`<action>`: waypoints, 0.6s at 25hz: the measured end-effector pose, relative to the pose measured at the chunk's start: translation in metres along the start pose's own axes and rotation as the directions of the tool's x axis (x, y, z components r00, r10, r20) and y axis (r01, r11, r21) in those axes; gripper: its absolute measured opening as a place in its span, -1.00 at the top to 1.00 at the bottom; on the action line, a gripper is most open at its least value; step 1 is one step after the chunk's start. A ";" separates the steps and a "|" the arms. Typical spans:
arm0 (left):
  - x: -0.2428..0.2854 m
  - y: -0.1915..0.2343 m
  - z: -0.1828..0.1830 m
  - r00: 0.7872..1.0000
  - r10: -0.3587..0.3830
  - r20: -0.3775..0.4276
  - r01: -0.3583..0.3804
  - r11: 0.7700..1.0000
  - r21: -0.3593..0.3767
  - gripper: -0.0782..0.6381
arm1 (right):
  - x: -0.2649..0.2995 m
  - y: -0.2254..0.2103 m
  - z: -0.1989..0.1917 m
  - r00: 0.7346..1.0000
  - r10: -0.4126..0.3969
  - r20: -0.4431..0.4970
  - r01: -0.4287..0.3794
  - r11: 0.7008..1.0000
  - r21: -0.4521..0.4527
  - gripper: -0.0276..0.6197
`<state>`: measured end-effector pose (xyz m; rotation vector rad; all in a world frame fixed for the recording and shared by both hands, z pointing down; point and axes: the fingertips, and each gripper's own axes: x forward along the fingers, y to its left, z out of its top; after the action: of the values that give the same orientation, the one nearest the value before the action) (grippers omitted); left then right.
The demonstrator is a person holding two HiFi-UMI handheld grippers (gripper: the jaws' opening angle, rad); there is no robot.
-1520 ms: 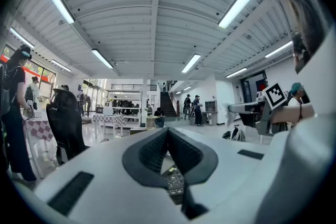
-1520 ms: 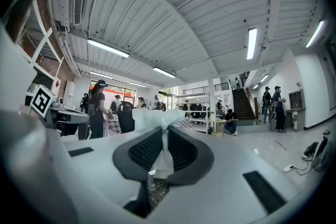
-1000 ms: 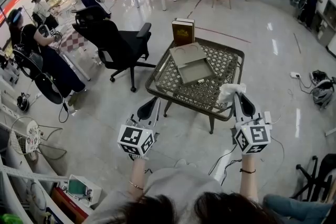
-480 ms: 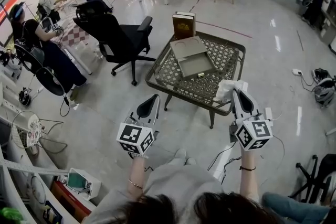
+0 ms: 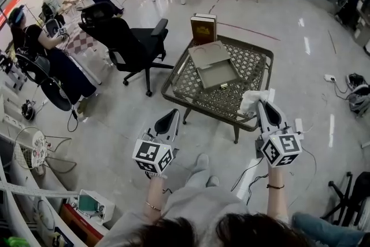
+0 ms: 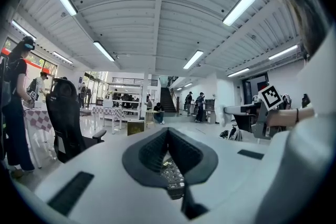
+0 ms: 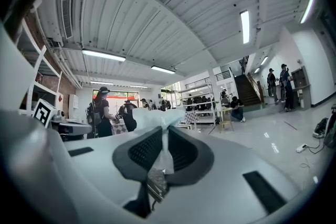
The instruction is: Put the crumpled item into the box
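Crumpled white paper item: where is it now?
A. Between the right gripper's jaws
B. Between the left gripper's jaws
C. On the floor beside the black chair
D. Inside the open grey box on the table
A: the right gripper view shows the right gripper shut on the crumpled white paper item, which is not in the flat open grey box.

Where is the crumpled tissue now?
Head view, right side: the tissue is pinched in the right tool, by the near right corner of the table.
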<state>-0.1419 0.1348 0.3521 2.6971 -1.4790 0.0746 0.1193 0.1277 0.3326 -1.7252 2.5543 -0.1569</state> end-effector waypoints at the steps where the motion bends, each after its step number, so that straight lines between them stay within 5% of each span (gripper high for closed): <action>1: 0.005 0.002 -0.001 1.000 -0.002 -0.001 0.002 1.000 -0.006 0.73 | 0.004 -0.001 -0.001 1.000 0.000 -0.006 0.000 1.000 -0.002 0.75; 15: 0.091 0.051 -0.008 0.997 -0.072 -0.013 0.071 0.996 -0.055 0.73 | 0.085 -0.025 -0.006 0.998 -0.039 -0.039 0.039 0.999 0.001 0.75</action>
<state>-0.1366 0.0319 0.3684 2.6971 -1.3586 0.0503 0.1094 0.0400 0.3427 -1.7896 2.5472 -0.1961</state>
